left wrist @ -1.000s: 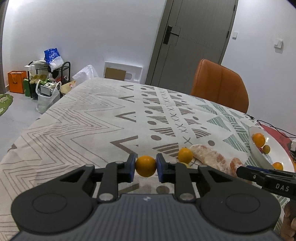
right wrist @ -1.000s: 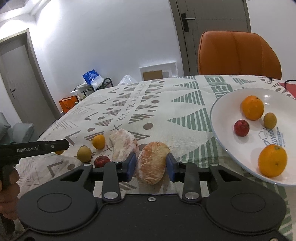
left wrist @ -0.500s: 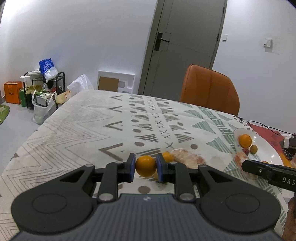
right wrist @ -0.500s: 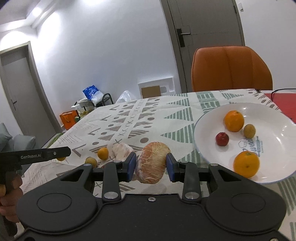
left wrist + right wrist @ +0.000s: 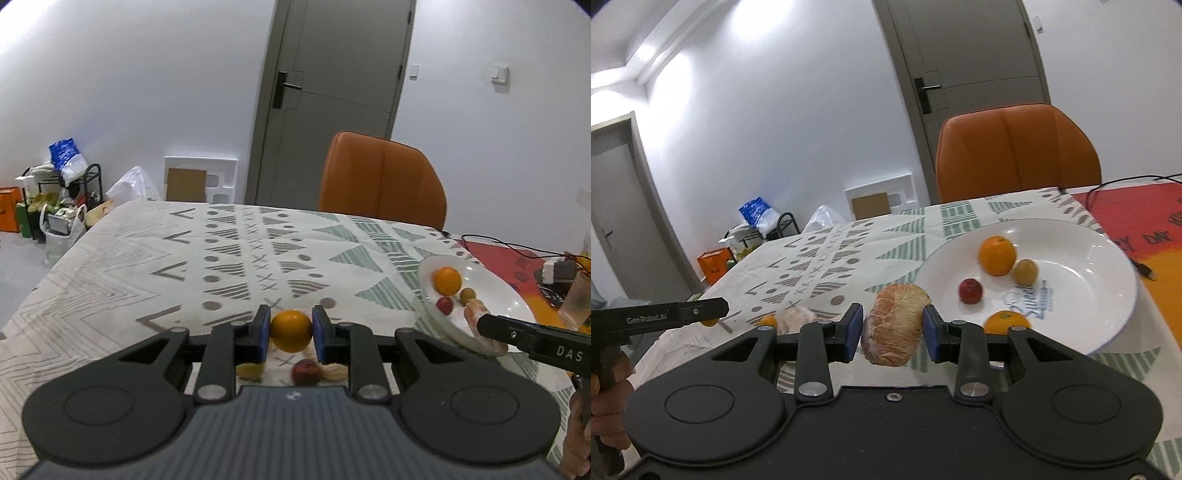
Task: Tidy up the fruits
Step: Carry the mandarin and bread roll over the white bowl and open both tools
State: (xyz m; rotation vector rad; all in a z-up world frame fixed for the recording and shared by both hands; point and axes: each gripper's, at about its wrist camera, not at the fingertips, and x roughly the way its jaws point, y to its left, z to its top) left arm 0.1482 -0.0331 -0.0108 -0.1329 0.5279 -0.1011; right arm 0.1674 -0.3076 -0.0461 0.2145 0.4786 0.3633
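Note:
My left gripper (image 5: 290, 332) is shut on a small orange (image 5: 291, 329) and holds it above the patterned tablecloth. My right gripper (image 5: 892, 328) is shut on a peeled pomelo segment (image 5: 895, 323) and holds it in the air just left of the white plate (image 5: 1108, 236). The plate holds two oranges (image 5: 997, 254), a red fruit (image 5: 970, 290) and a yellow-green fruit (image 5: 1025, 271). On the cloth lie another peeled segment (image 5: 796, 317), a small orange (image 5: 767, 320), a red fruit (image 5: 306, 371) and a yellow fruit (image 5: 248, 370).
An orange chair (image 5: 382, 181) stands at the table's far side. A red mat (image 5: 1137, 218) with a cable lies right of the plate. A cup (image 5: 578, 299) and a charger (image 5: 557, 271) sit at the far right. A rack with bags (image 5: 62, 195) stands on the floor.
Both grippers have risen with their fruit. The right gripper has carried the pomelo segment right, up to the plate's left rim. The left gripper has lifted the small orange higher above the cloth.

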